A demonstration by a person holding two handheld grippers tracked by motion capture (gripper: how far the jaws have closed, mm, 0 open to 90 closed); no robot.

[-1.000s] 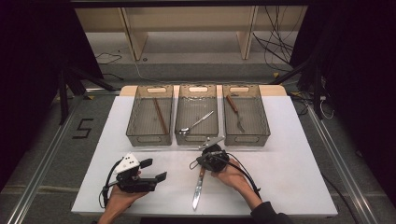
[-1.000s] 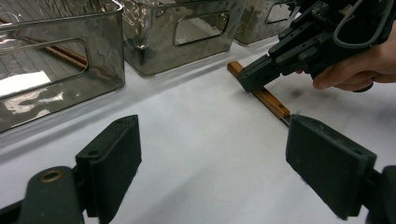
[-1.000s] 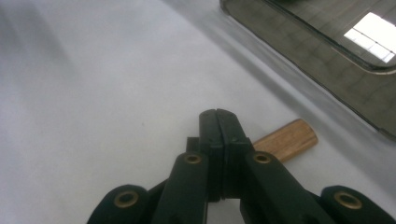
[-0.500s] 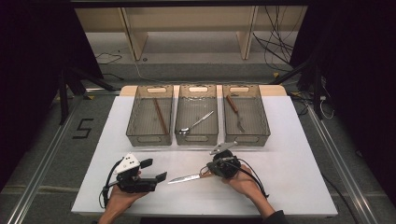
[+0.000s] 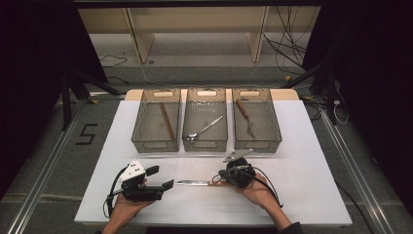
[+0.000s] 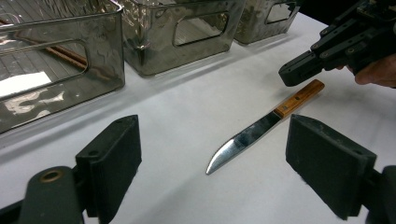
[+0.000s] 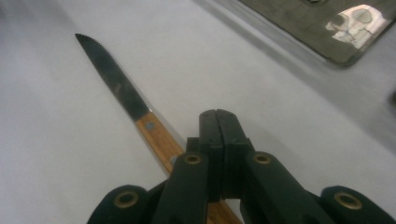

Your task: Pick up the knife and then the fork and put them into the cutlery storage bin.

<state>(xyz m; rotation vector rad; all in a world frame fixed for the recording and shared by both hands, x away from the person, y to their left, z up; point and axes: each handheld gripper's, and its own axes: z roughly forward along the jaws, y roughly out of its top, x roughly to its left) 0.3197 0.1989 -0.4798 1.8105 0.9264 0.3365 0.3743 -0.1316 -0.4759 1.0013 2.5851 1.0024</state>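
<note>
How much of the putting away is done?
Done: the three bins hold a brown stick, a spoon and a fork. In hand: the knife lies flat on the table; the right gripper, jaws shut, sits at its wooden handle without clamping it, and the left gripper is open nearby. Left: probably lifting the knife into a bin.

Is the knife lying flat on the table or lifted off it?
Flat. The knife lies on the white table, its blade tip resting on the surface, and the right tongs sit shut over its wooden handle.
</note>
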